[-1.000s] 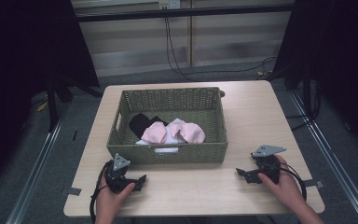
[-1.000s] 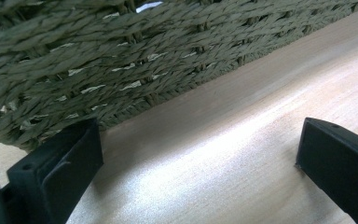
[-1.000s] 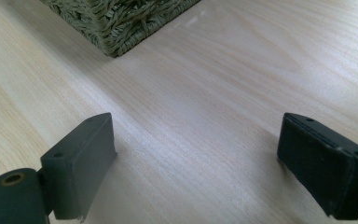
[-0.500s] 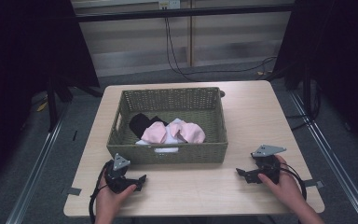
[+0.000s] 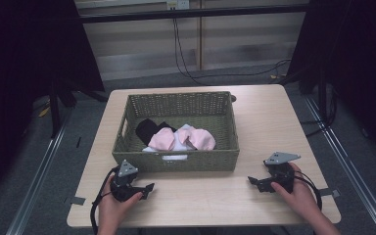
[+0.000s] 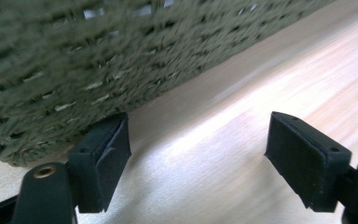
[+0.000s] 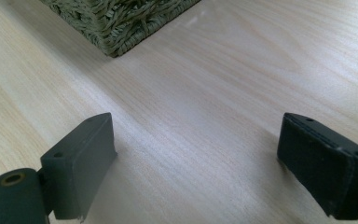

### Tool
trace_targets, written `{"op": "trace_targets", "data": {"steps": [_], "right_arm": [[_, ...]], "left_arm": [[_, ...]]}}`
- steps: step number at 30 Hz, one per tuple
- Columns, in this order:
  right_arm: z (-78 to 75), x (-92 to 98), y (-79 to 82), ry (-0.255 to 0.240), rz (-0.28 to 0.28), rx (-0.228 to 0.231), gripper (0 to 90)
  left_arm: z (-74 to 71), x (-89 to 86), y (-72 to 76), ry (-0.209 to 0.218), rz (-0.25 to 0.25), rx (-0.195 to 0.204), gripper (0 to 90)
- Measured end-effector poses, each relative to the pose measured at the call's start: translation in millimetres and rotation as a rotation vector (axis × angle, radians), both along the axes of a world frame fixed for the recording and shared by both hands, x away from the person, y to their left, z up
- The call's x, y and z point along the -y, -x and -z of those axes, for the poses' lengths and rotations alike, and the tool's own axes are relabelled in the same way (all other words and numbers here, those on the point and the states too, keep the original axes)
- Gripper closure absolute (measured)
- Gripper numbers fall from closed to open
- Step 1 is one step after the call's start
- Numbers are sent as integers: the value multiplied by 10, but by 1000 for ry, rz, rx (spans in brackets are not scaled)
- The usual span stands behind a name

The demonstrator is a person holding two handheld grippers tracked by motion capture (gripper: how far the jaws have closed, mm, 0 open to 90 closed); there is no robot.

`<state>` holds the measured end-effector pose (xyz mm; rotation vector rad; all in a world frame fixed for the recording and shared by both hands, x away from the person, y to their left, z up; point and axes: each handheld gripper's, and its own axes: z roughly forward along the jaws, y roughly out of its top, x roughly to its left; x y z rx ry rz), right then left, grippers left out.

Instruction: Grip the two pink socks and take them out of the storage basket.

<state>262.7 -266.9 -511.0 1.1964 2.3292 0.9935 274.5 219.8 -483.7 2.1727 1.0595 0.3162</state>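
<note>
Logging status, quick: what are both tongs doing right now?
Left tongs: open, holding nothing, jaws just closing a little.
Right tongs: open, holding nothing.

Rough woven wicker basket, smooth pale wood table, seemingly soft cloth socks.

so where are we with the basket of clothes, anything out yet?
Nothing looks done: the pink clothes and a black piece lie inside the wicker basket. In hand: nothing. The left tongs and right tongs rest on the table, both open, the left's jaws just closing a little. All handling remains.
</note>
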Motion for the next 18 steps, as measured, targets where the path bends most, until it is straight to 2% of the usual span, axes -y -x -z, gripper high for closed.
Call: {"op": "trace_targets", "data": {"steps": [4, 7, 12, 13, 14, 15, 16, 17, 18], "right_arm": [[0, 1, -1, 1, -1, 1, 107], [-2, -2, 3, -1, 4, -4, 107], [-2, -2, 2, -1, 3, -4, 107], [-1, -1, 0, 0, 2, -2, 107], [-1, -1, 0, 0, 2, -2, 107], [-1, -2, 1, -1, 4, -3, 107], [-1, -2, 1, -1, 4, -3, 107], [-1, -1, 0, 0, 3, -3, 107], [-1, -1, 0, 0, 2, -2, 107]], "left_arm": [[-98, -18, 8, 14, 4, -14, 242], [-207, -21, 16, 30, 22, -48, 252], [-317, -21, 14, 41, 41, -75, 252], [-389, -29, 0, 52, 48, -85, 253], [-389, -29, 0, 52, 48, -85, 256], [-478, -39, -21, 44, 58, -82, 257], [-478, -39, -21, 44, 58, -82, 258], [-522, -34, -27, 59, 54, -87, 258], [-621, -36, -50, 55, 70, -83, 259]]}}
